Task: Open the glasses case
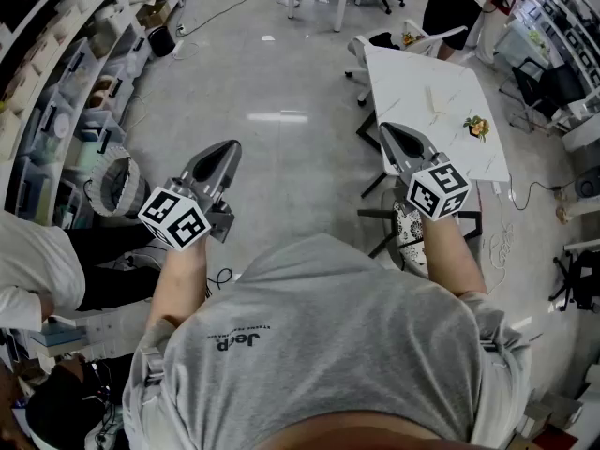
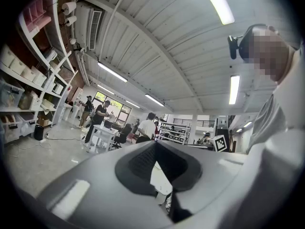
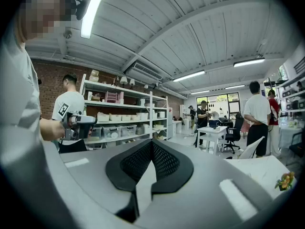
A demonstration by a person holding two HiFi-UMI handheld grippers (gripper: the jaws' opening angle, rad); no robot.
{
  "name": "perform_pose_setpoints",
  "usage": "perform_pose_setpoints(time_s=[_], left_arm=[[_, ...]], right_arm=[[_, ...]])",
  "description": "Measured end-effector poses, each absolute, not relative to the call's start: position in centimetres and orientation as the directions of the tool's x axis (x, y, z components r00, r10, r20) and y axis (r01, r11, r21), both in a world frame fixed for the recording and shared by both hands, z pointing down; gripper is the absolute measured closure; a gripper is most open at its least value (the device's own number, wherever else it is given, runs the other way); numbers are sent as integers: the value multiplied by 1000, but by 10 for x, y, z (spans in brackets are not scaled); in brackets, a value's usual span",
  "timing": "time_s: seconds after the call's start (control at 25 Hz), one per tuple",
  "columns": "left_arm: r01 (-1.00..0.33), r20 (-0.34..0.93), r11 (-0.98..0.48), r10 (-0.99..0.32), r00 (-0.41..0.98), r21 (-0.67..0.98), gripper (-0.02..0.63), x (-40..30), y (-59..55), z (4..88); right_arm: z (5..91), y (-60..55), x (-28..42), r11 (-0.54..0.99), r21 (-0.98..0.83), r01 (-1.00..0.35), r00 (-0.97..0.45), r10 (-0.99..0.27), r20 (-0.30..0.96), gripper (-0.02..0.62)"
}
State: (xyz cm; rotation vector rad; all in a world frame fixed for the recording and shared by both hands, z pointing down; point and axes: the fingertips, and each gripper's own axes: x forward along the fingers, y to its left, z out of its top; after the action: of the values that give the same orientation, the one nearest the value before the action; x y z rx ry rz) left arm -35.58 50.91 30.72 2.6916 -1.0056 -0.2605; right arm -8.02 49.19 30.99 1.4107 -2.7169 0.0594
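Two grippers are held level in front of the person's chest, one in each hand, both pointing out over the floor. Far to the left of the left jaws stands a run of shelves with boxes, and a round mesh bin sits on the floor just left of that gripper's marker cube. The left gripper has its jaws pressed together at the tips, with nothing between them; its own view looks past them at the open room. The right gripper likewise has its jaws closed tip to tip on nothing, as its own view shows. Just ahead and to the right of the right jaws is a white table, and on it, right of the jaw tips, lies a small sprig of yellow flowers. The glasses case cannot be made out in any view.
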Motion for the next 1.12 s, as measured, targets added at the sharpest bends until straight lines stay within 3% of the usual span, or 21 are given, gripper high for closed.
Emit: perform_pose_setpoints(time_s=[1.12], left_arm=[[-621, -73, -738, -657, 750, 265, 557, -295, 514, 299]], right_arm=[[299, 495, -19, 598, -26, -801, -599, -800, 31, 592]])
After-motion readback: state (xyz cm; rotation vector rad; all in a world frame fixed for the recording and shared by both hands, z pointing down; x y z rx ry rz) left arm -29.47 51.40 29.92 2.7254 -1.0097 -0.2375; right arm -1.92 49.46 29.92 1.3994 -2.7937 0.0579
